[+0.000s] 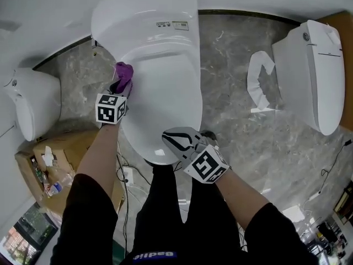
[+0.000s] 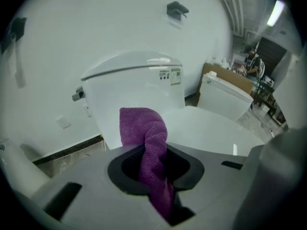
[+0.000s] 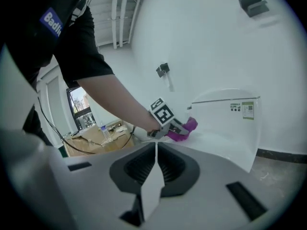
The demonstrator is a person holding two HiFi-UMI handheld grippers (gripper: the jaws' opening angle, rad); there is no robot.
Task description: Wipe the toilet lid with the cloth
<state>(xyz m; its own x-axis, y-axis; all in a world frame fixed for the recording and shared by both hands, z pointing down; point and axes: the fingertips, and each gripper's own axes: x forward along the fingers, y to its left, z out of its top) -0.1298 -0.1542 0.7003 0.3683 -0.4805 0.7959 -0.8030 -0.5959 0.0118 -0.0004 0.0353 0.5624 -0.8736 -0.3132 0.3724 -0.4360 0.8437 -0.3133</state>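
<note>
Left tongs (image 1: pixel 119 86) pinch the soft, limp cloth (image 1: pixel 124 70) by a bunched fold, likely secure enough; right tongs (image 1: pixel 177 141) are closed, empty.

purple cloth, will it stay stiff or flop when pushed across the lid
Probably floppy: the purple cloth folds over itself in the left gripper. It looks light and fleecy, so it likely bunches rather than gliding flat on the glossy toilet lid.
</note>
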